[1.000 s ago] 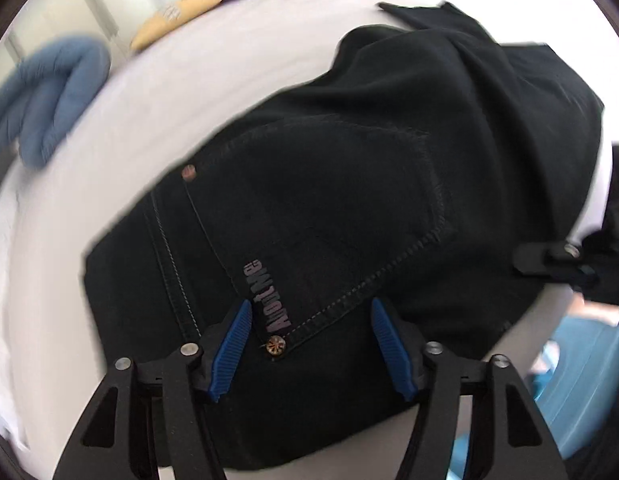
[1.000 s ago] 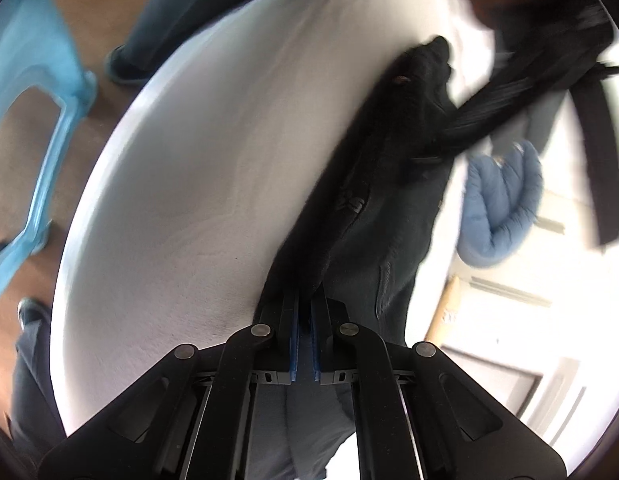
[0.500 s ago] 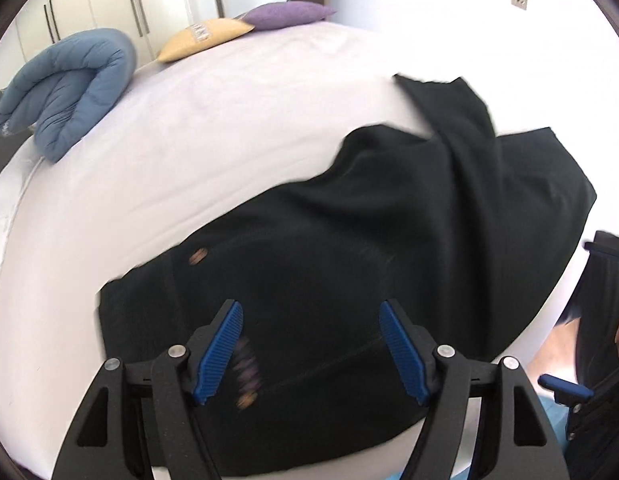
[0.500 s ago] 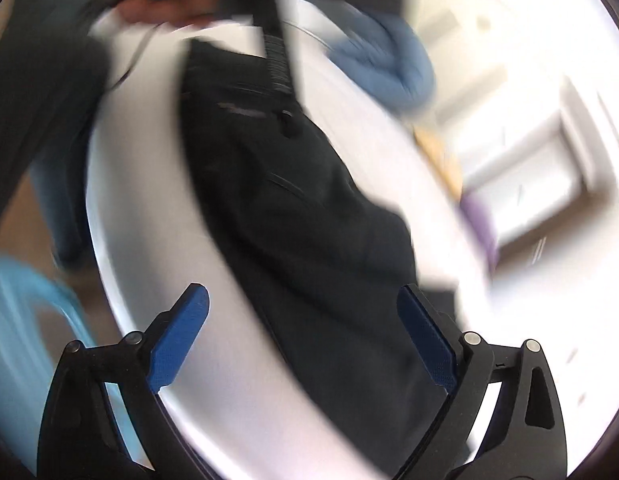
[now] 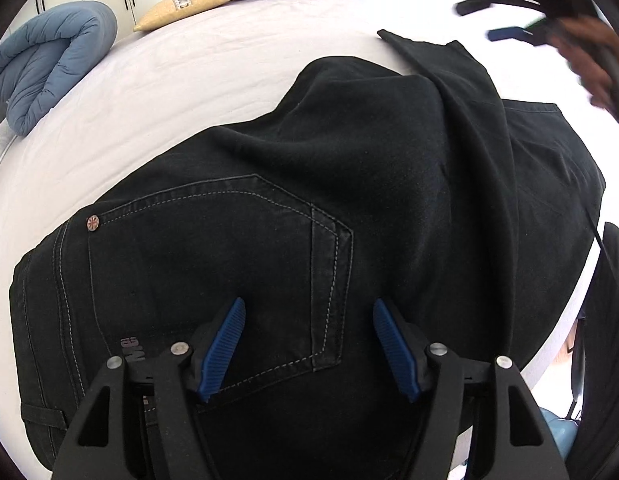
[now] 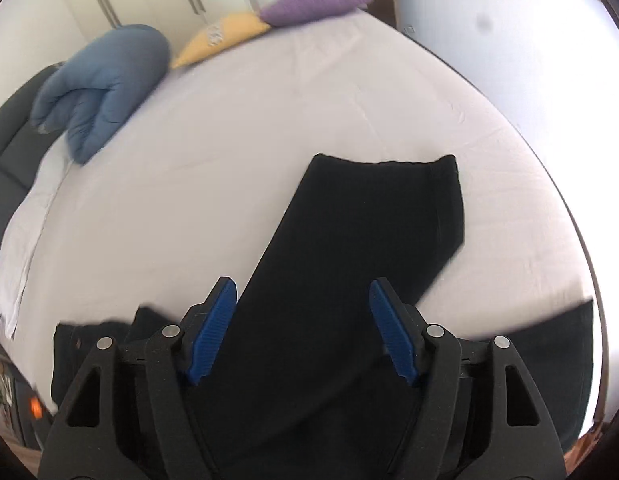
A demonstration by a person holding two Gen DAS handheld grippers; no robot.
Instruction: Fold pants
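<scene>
Lying on one bed — one pants, three pillows.

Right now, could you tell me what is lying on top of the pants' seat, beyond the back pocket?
A folded-over leg lies across the pants beyond the back pocket, hiding the fabric and sheet beneath. The white bed shows around them.

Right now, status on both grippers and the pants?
Left hand-held gripper open over back pocket. Right hand-held gripper open above leg. Pants part-folded on bed.
</scene>
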